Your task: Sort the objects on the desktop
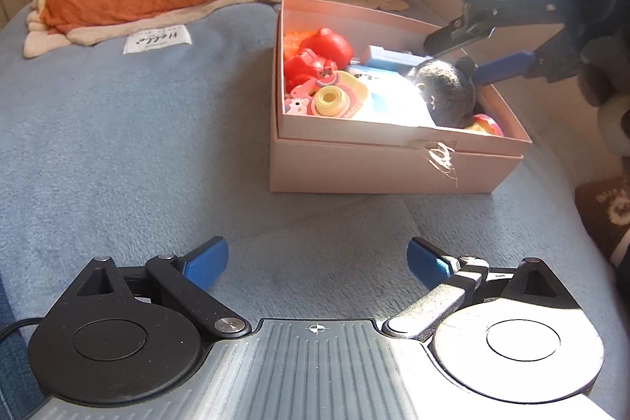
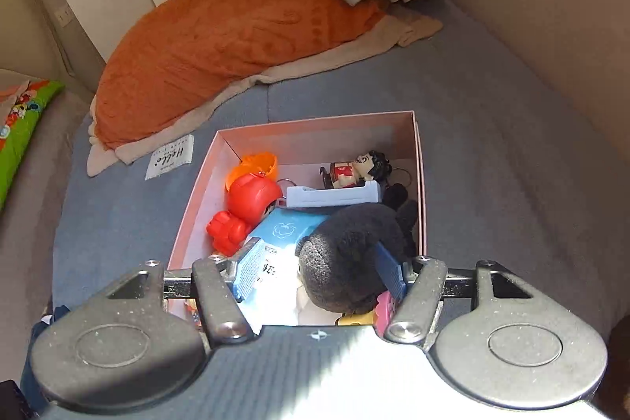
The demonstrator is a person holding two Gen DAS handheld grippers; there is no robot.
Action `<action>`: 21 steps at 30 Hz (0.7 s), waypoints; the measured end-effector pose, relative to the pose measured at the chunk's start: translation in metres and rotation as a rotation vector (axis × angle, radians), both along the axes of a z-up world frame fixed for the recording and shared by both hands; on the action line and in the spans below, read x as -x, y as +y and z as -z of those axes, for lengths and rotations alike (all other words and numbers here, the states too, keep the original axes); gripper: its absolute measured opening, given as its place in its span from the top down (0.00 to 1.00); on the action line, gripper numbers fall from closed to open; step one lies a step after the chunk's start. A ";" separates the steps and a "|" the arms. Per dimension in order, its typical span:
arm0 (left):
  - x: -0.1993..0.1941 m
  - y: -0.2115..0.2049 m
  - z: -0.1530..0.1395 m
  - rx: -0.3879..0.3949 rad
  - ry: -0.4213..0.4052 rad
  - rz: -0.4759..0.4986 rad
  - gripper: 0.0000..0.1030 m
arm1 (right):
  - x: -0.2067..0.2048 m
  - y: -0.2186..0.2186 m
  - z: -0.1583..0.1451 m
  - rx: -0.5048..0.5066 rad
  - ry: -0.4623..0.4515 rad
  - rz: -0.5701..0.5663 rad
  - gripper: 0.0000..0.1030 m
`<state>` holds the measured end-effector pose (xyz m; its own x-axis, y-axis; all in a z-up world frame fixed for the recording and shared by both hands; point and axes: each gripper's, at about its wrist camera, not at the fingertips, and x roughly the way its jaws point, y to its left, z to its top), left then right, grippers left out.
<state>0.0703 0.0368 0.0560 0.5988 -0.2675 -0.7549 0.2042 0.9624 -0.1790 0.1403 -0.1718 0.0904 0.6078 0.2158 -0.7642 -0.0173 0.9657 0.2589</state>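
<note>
The right gripper (image 2: 321,272) hangs over the pink box (image 2: 419,184), jaws half apart; its right pad touches the black plush toy (image 2: 346,262) lying inside. The left gripper (image 1: 317,268) gapes empty over bare blue blanket (image 1: 138,152), well clear of the box's near wall.

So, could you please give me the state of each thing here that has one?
Pink box: lidless, nearly full of toys.
Dark plush toy: in the box, between the right tool's pads.
Right tool: partly open, grip unclear.
Left tool: open, empty, over the blue blanket.
</note>
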 end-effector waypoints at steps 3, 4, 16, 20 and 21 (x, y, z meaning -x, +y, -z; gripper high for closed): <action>0.005 0.000 0.002 -0.041 -0.022 -0.017 0.01 | 0.041 -0.001 -0.011 0.063 -0.083 0.053 0.00; 0.009 -0.001 0.002 -0.053 -0.037 -0.020 0.00 | 0.061 0.000 -0.010 0.090 -0.106 0.060 0.00; 0.053 -0.030 0.027 -0.248 -0.169 0.010 0.00 | 0.222 0.050 0.109 0.373 -0.014 -0.027 0.00; 0.052 -0.027 0.034 -0.224 -0.184 0.003 0.00 | 0.243 0.068 0.124 0.446 -0.160 -0.045 0.00; 0.054 -0.027 0.036 -0.224 -0.196 0.005 0.00 | 0.246 0.068 0.126 0.449 -0.183 -0.040 0.00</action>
